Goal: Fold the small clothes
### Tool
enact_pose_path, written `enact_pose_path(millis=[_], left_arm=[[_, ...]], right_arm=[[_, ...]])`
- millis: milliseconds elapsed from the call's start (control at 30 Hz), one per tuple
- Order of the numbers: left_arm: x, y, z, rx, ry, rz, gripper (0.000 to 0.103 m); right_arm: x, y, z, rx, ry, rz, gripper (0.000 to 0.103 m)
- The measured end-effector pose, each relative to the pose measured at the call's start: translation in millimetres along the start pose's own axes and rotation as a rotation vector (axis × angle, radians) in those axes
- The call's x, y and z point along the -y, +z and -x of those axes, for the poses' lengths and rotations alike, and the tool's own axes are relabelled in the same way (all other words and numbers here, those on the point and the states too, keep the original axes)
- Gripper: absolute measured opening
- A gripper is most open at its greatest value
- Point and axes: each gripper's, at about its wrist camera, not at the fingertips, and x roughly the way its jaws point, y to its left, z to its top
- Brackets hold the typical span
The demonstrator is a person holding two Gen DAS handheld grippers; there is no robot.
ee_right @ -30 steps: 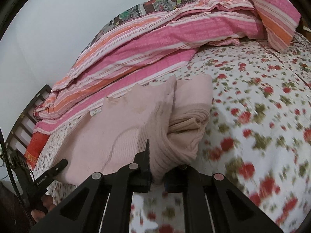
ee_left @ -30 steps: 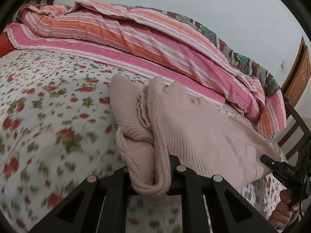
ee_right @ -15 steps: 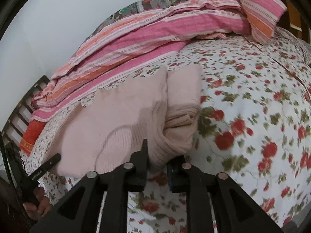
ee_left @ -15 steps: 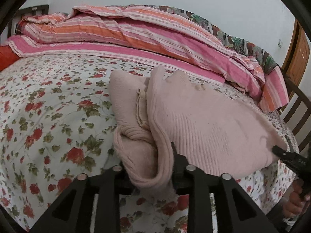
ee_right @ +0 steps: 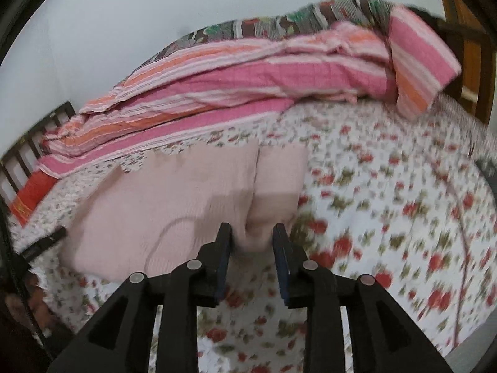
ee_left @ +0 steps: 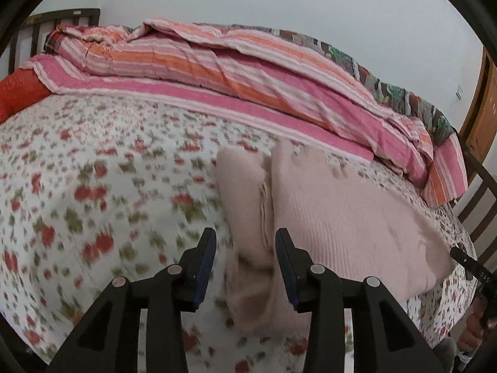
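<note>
Two hand-held black two-finger grippers are seen at the near edge of the pale pink ribbed knit garment (ee_left: 335, 217), which is laid folded on the white floral bed sheet (ee_left: 93, 186), close to the near edge of the bed and well short of the pink-and-orange striped quilt (ee_left: 248, 77) bunched along the far edge. The left gripper (ee_left: 245, 248) is opening; a folded edge of the garment is seen between its jaws, but the pads are not pressed on it. The right gripper (ee_right: 251, 242) is likewise opening, with the garment's opposite near corner lying between its jaws, unclamped.

The step in hand is judged to be the release after a fold has been laid down. One folded flap is stacked along the garment's side nearer the left gripper.

For the next move, both grippers are to be drawn clear without the fabric being dragged. A fresh edge is then to be gripped if a further fold is required.
</note>
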Motion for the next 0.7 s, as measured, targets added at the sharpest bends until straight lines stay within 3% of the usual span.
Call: enact_pose_path(millis=[167,533,700], left_arm=[[1,30,-1,0.042,-0.042,0.024,0.038],[59,76,-73,0.007,-0.055,-0.082,0.039],[65,74,-101,-0.024,-0.024,-0.098,0.039]], right_arm=[[6,25,-16,0.015,0.016,-0.022,0.027],[-20,88,-89,-0.011,0.04,-0.034,0.028],[-16,80,-119,-0.047,0.02,-0.037,0.028]])
